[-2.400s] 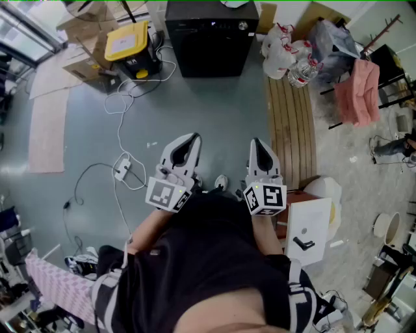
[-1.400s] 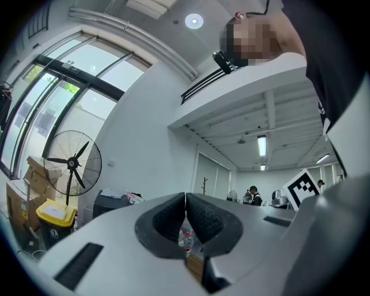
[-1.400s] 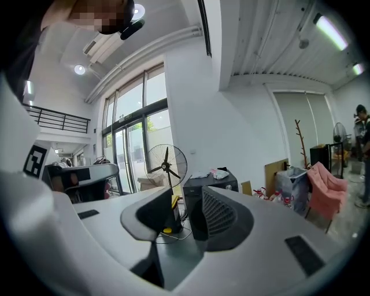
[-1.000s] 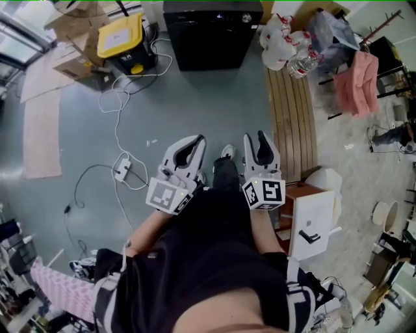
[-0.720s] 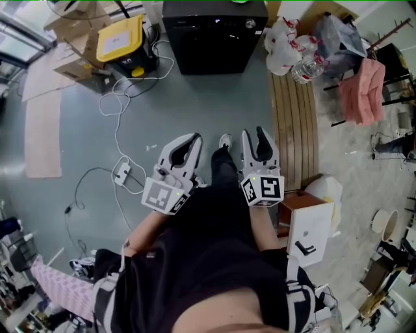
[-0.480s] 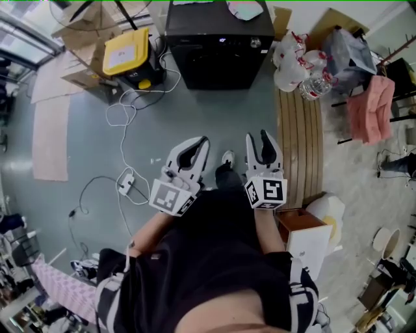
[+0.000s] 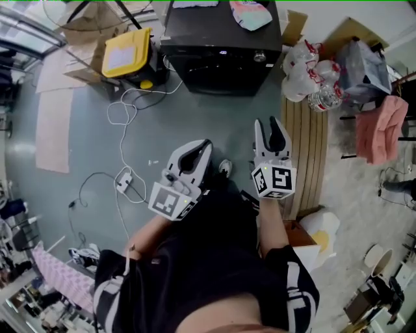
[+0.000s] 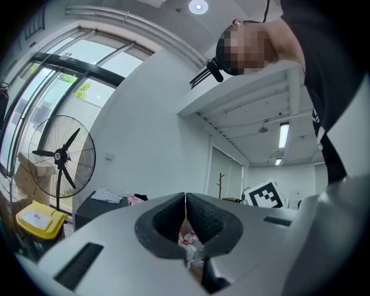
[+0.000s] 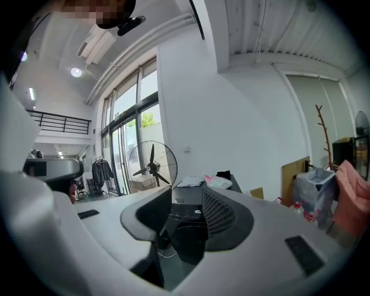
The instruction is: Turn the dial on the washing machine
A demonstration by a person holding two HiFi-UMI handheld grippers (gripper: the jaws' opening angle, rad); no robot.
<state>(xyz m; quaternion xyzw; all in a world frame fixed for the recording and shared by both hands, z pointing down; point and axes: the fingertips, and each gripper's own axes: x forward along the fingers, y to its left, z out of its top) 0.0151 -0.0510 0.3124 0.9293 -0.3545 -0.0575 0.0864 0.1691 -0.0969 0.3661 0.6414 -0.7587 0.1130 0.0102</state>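
Observation:
The black washing machine (image 7: 221, 55) stands against the far wall, its small silver dial (image 7: 260, 57) at the right of the front panel. Both grippers hang over the grey floor, well short of it. My right gripper (image 7: 272, 123) is ahead of the left and open; in the right gripper view the machine's front panel (image 9: 188, 213) shows through the gap of the empty right gripper (image 9: 187, 193), and the dial is hidden there. My left gripper (image 7: 203, 144) is shut with nothing in it; in its own view the left gripper (image 8: 185, 196) has its pads touching, and the machine (image 8: 92, 209) lies off to the left.
A yellow-lidded box (image 7: 127, 51) and cardboard sit left of the machine. A white cable (image 7: 120, 110) and power strip (image 7: 123, 182) lie on the floor. A slatted wooden bench (image 7: 305, 149), water bottles (image 7: 312, 84) and a pink cloth (image 7: 377, 127) are on the right. Clothes (image 7: 250, 13) lie on the machine.
The washing machine has come nearer and lower in the head view as the person steps toward it. The right gripper has moved ahead of the left. Neither gripper's jaws have changed.

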